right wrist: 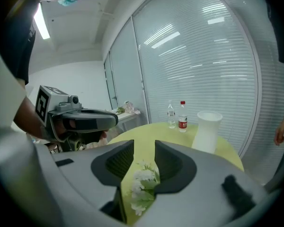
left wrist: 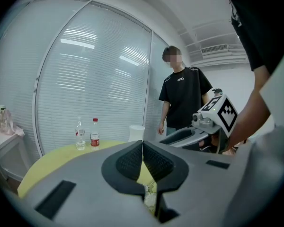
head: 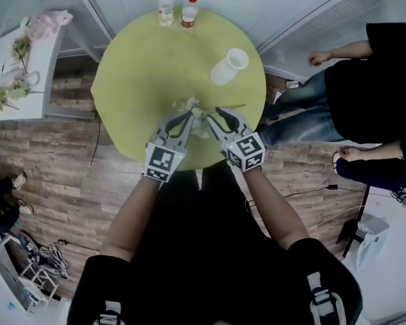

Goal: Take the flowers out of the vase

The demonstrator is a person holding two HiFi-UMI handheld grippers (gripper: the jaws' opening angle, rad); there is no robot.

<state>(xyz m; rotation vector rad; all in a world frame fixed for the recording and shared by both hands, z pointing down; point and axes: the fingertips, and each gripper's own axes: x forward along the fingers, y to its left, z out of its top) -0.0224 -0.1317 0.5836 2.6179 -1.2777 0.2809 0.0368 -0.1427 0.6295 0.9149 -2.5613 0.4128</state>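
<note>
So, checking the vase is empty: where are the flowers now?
In the head view the flowers lie on the yellow table, near its front edge, between the left gripper and right gripper; the white vase stands beyond them.

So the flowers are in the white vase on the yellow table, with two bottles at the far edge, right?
No: the head view shows the flowers lying on the yellow table, outside the white vase. The bottles are at the far edge.
</note>
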